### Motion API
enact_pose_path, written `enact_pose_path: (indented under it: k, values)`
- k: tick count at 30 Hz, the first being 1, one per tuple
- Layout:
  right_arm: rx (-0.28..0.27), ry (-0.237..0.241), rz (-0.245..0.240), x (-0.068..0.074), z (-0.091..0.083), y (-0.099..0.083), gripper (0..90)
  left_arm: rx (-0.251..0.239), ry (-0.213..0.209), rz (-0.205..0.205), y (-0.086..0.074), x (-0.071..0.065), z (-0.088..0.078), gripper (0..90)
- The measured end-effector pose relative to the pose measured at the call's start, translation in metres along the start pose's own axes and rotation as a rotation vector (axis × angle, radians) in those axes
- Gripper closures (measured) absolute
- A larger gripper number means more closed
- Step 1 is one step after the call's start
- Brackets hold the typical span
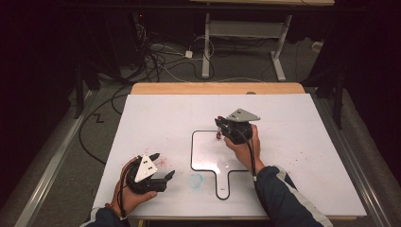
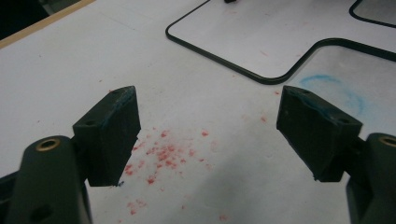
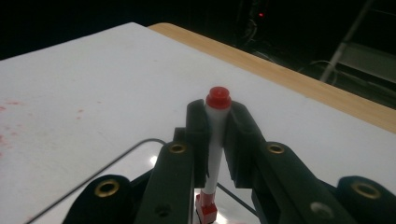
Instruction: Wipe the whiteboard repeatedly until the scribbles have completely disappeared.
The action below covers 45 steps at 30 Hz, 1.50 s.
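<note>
Red-capped white marker pen stands clamped upright between the closed black jaws of the right gripper, its red tip pointing down over a small glossy whiteboard with a black rim and handle, lying on the white table. At the table's near left corner, the left gripper rests in the person's hand with jaws spread wide and nothing between them, above a scatter of red marks and beside a blue smudge.

Marker above board, on table
</note>
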State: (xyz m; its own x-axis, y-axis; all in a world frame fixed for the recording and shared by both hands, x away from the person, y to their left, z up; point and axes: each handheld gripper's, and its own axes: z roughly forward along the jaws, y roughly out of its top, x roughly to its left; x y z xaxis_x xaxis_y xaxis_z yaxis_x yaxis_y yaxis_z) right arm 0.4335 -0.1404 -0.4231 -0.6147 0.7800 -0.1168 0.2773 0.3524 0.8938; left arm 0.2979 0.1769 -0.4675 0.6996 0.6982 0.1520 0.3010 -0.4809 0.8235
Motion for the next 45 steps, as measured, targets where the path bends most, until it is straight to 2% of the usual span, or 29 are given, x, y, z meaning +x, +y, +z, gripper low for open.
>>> enact_pose_path:
  k: [3,5,7,9,11,13,15,17,18,20,23,27,30,32,35,41,45]
  values:
    - [0.012,-0.058,0.002,-0.013,-0.006,-0.003,81.7,0.004,-0.003,-0.001,0.000,0.000,0.001,20.6]
    - [0.006,-0.067,0.013,-0.019,-0.007,-0.005,81.7,0.007,-0.005,0.000,0.000,0.000,0.002,20.6]
    - [-0.009,-0.038,0.020,-0.021,-0.006,-0.006,81.7,0.009,-0.007,0.001,0.000,0.000,0.002,20.6]
    - [-0.022,-0.023,0.024,-0.017,-0.004,-0.006,81.7,0.008,-0.009,0.001,0.001,0.000,0.003,20.6]
    - [-0.032,0.016,0.039,-0.012,-0.001,-0.006,81.7,0.007,-0.010,0.002,0.001,0.000,0.003,20.6]
    - [-0.029,0.038,0.030,-0.006,0.000,-0.004,81.6,0.011,-0.011,0.003,0.001,0.000,0.003,20.6]
    - [-0.021,0.022,-0.014,-0.003,0.001,-0.002,81.7,0.009,-0.012,0.002,0.000,0.000,0.002,20.6]
    - [-0.005,-0.055,-0.065,-0.004,0.003,-0.001,81.7,0.007,-0.011,-0.001,0.000,0.000,0.002,20.6]
    - [-0.002,-0.075,-0.071,-0.006,0.004,-0.001,81.7,0.004,-0.012,-0.003,0.000,0.000,0.001,20.6]
    - [-0.008,-0.074,-0.039,-0.011,0.004,-0.002,81.7,0.003,-0.012,-0.003,0.000,0.000,0.001,20.6]
    - [-0.016,-0.036,-0.026,-0.008,0.004,-0.002,81.7,0.006,-0.013,-0.004,-0.001,0.000,0.001,20.6]
    - [-0.022,0.080,0.012,0.006,0.004,0.000,81.7,0.011,-0.016,0.001,0.000,0.000,0.002,20.6]
    - [-0.026,0.124,0.013,0.019,0.005,0.002,81.7,0.012,-0.018,0.003,0.000,-0.001,0.002,20.6]
    - [-0.025,0.124,-0.002,0.025,0.006,0.003,81.7,0.012,-0.018,0.003,0.000,-0.001,0.003,20.6]
    - [-0.013,0.099,-0.008,0.022,0.005,0.004,81.7,0.012,-0.018,0.001,-0.001,-0.001,0.002,20.6]
    - [0.017,-0.009,0.039,-0.006,-0.009,-0.002,81.7,0.014,-0.018,0.002,-0.001,0.000,0.002,20.6]
    - [0.029,-0.077,0.054,-0.018,-0.016,-0.006,81.7,0.018,-0.021,0.005,0.000,-0.001,0.003,20.6]
